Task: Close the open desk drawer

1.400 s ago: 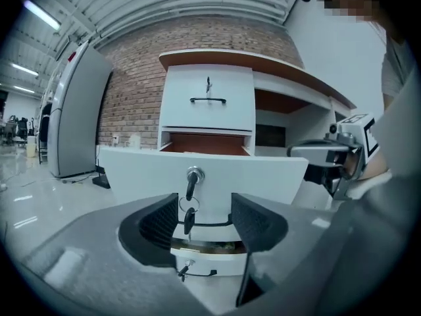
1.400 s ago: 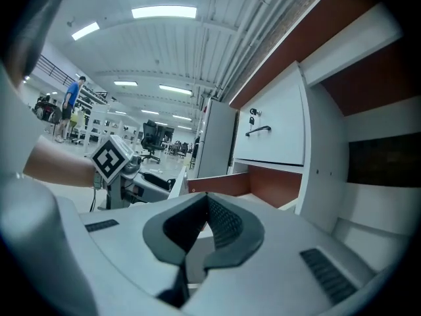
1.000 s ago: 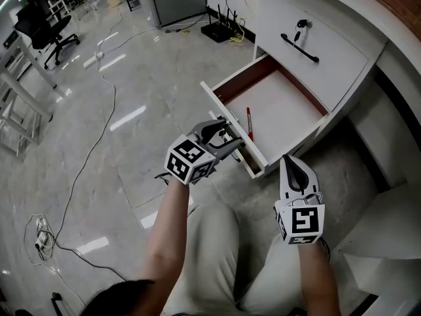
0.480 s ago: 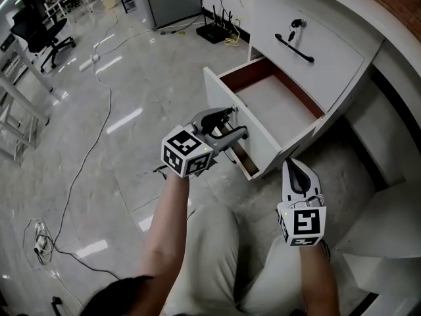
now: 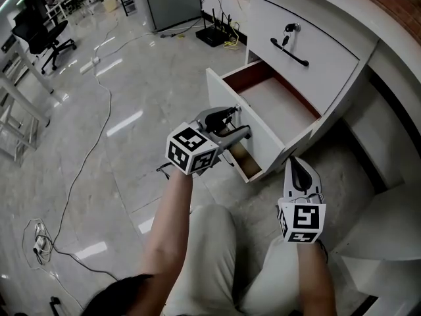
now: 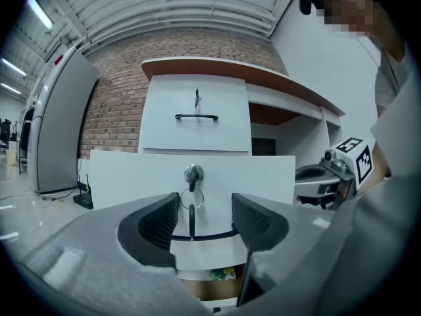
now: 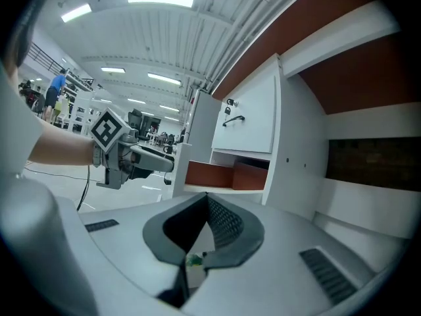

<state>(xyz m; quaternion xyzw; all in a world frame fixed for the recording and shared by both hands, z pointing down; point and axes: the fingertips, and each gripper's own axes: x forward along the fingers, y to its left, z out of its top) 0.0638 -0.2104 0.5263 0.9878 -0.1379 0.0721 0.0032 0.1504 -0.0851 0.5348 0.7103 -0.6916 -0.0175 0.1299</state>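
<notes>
We hold the left gripper [image 5: 235,124] at the front of the drawer [image 5: 276,107], jaws apart around its handle [image 6: 204,233], likely to push. The drawer stands open, centre right; the right gripper [image 5: 294,163] idles lower right, jaws closed, empty.

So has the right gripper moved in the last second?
No. The right gripper still hovers just right of the open drawer's near corner.
</notes>
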